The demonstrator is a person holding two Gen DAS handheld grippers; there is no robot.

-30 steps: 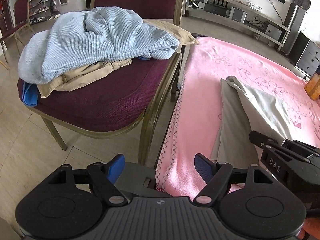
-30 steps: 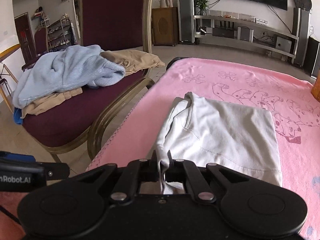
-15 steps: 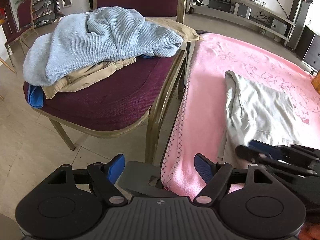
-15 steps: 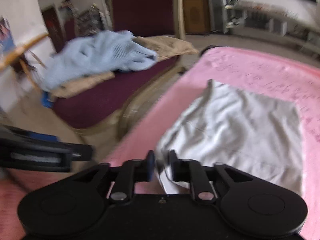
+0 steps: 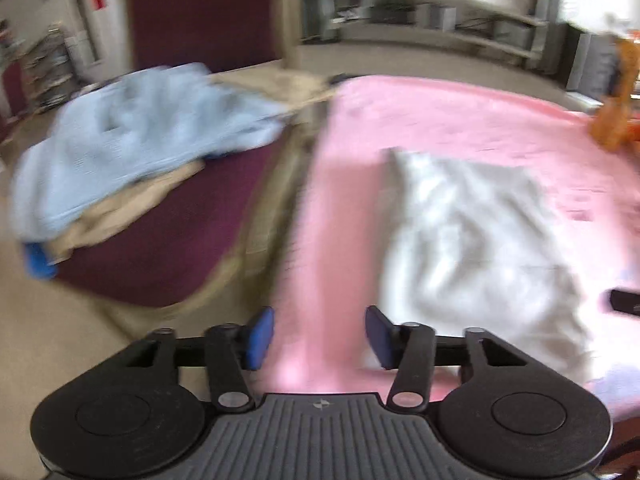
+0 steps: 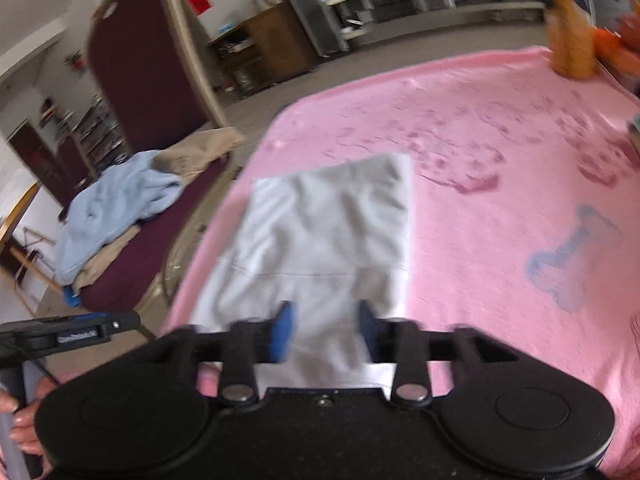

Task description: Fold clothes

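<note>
Pink blanket (image 6: 500, 184) | grey garment (image 6: 328, 232) flat | both grippers' jaws spread, closing, pinching nothing

One grey garment (image 6: 328, 232) on one pink blanket (image 6: 480, 208) — one chair (image 5: 168, 248) holding three garments — two grippers.

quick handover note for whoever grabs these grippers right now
Left gripper: jaws closing, nothing between them, above the pink blanket edge.
Right gripper: jaws closing, over the near edge of the grey garment; no grip visible.
Grey garment lies folded on the blanket.
Blue sweater and tan clothes sit piled on the chair, unfolded.
Left: finish the grey piece, then the chair pile.
</note>
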